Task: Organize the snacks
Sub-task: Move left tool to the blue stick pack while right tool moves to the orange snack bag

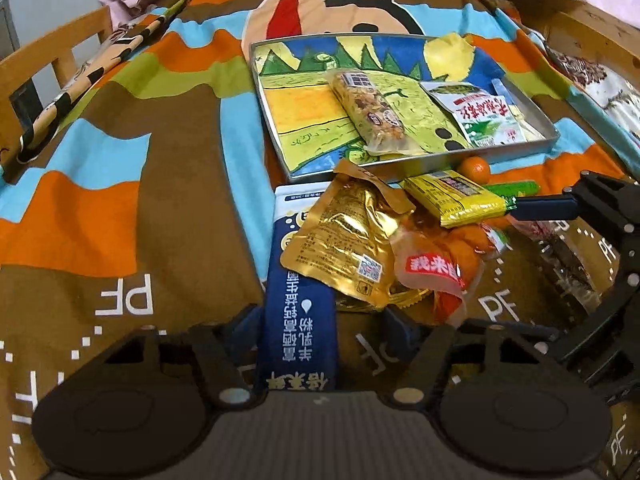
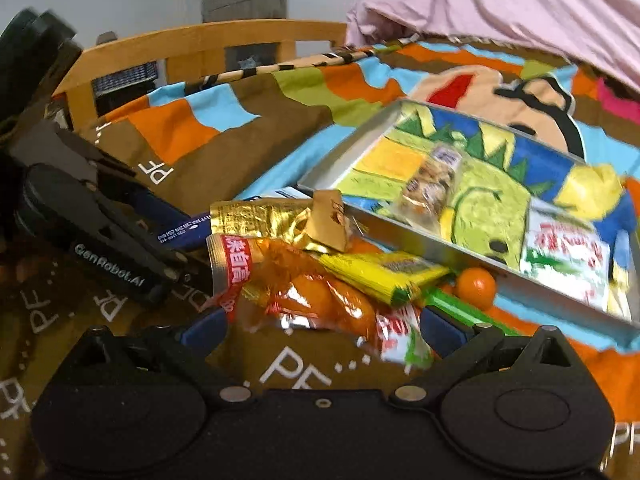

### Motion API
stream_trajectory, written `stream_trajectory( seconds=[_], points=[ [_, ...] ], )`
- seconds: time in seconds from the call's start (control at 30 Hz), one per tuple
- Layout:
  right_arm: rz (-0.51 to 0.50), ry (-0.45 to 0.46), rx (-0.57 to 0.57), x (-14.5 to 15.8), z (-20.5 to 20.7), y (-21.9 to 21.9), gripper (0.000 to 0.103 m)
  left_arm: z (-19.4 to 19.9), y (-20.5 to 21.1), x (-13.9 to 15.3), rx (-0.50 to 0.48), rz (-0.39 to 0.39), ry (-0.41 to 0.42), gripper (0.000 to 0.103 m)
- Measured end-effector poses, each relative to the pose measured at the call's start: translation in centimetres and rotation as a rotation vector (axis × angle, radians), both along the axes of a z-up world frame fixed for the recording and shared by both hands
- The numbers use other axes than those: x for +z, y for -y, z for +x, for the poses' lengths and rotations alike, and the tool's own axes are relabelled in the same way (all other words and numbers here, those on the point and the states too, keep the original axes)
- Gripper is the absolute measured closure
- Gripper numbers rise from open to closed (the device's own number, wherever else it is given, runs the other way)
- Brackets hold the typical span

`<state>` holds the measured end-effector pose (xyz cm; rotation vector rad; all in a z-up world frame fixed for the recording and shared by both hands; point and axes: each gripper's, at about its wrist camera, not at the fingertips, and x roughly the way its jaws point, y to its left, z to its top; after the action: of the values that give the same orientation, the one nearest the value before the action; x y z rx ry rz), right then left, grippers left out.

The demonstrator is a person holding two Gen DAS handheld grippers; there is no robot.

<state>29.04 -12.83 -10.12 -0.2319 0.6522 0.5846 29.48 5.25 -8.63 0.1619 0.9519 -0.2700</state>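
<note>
Metal tray: holds granola bar, green-white packet. Near it, loose: gold pouch, blue box. Cloth: "PF". Left gripper, right gripper: jaws spread, ungrasping.

Matte black left claw; blue pads; silver screws; white "GenRobot.AI" lettering.
</note>
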Motion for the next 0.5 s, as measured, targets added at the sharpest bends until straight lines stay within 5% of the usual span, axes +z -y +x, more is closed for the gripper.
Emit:
stream_trajectory(
  seconds=[0.13, 0.27, 0.4, 0.5],
  points=[
    [-0.057, 0.026, 0.017, -0.7, 1.2, -1.2, 0.001, 0.6, -1.0, 0.0, 0.055, -0.069, -0.016, 0.037],
    [0.012, 0.001, -0.011, -1.0, 1.9, -0.5, 0.001, 0.8, -1.4, 0.0, 0.076, -0.096, -0.015, 0.04],
    [0.025, -0.008, -0.039, -0.8, 1.8, -0.1, 0.016, 0.7, -0.7, 0.0, 0.047, -0.09, -0.025, 0.057],
    [0.07, -0.073, -0.061, -0.8, 1.6, 0.6, 0.028, 0.3, -0.3, 0.4, 0.038, -0.086, -0.032, 0.058]
  ],
)
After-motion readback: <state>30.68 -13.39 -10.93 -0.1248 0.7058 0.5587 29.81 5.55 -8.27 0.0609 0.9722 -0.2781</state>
